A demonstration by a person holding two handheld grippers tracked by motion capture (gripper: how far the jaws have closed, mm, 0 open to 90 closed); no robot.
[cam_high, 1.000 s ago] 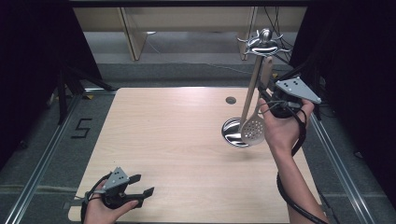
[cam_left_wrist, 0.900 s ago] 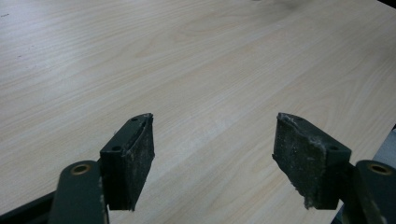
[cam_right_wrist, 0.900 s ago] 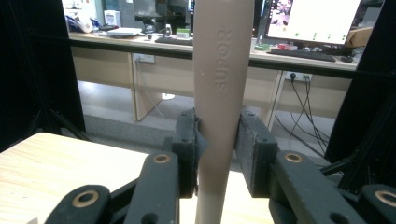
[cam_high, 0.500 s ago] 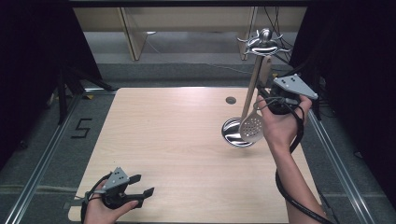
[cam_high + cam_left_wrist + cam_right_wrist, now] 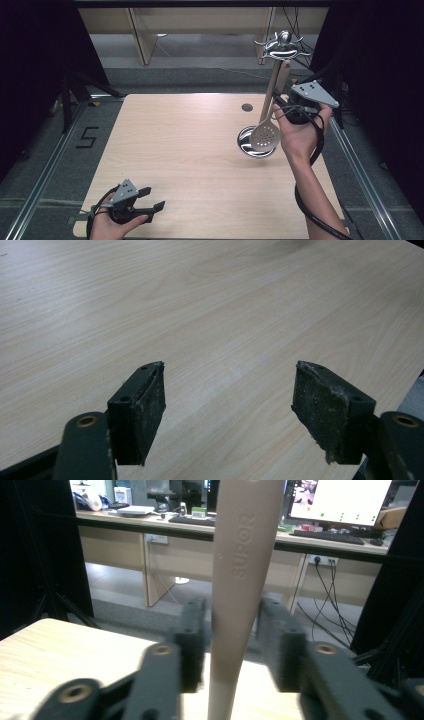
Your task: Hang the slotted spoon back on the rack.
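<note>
Right gripper [image 5: 289,107] clamps the skimmer [image 5: 265,135] mid-handle, head hanging over the stand's base [image 5: 245,140]; keep it vertical (hook rack above). Left gripper [image 5: 145,205] rests wide open, bottom left.

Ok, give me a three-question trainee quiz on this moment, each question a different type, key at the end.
1. True or false: the left gripper holds something.
2. The right gripper is shut on: A) a cup B) the slotted spoon C) a cable.
3. Fill in: the spoon's perforated head hangs over the round metal ____ of the rack.

Key: 1 false, its jaws stand open over bare table. 2 B. 3 base.
</note>
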